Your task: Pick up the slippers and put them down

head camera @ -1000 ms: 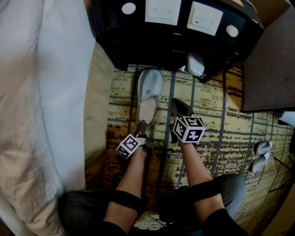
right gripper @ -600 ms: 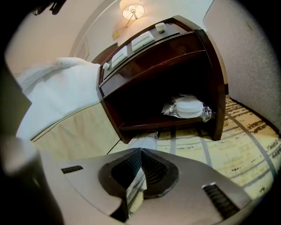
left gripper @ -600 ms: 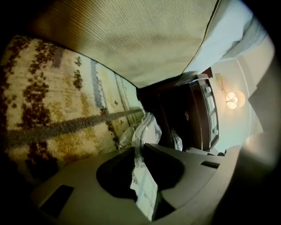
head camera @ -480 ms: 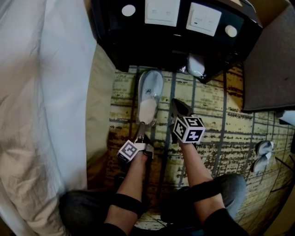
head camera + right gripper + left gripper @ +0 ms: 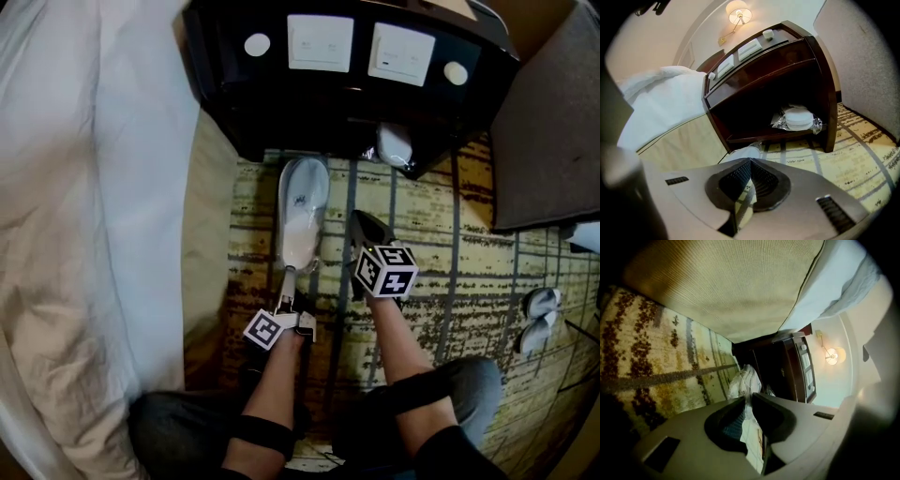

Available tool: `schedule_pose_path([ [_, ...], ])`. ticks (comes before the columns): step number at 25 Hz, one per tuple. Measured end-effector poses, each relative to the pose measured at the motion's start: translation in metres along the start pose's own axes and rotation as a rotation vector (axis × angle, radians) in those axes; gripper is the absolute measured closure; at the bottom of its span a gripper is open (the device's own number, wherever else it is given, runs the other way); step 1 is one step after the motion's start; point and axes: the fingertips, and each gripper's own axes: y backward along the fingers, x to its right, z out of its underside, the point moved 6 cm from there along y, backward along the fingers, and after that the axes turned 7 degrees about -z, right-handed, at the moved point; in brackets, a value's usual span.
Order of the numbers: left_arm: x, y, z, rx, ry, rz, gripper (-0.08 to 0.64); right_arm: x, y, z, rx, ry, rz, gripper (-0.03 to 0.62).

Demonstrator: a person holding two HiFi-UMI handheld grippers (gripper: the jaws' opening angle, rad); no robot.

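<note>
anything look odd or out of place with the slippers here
Only one loose white slipper is out by the nightstand, with no mate beside it. The left gripper pinches its heel, its jaws having just been closing on it. A wrapped white bundle sits inside the nightstand.

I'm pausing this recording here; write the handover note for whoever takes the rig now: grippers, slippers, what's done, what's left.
Left gripper: jaws have just been closing and now pinch the heel of the white slipper, toe toward the nightstand.
Right gripper: shut, empty, beside the slipper over the carpet.
Done: slipper gripped.
Left: carry it and put it down. A wrapped bundle sits on the nightstand shelf.
</note>
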Motion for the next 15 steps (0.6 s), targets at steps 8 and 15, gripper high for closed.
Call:
schedule_pose_path([
  [8,0.014,0.027,0.003,0.011,0.034,0.09,0.526,-0.001,0.004,-0.008,0.024,-0.003,0.0,0.591],
  [15,0.039,0.03,-0.006,0.059,0.056,0.181,0.528,0.0,0.006,-0.013,0.043,-0.01,-0.001,0.591],
])
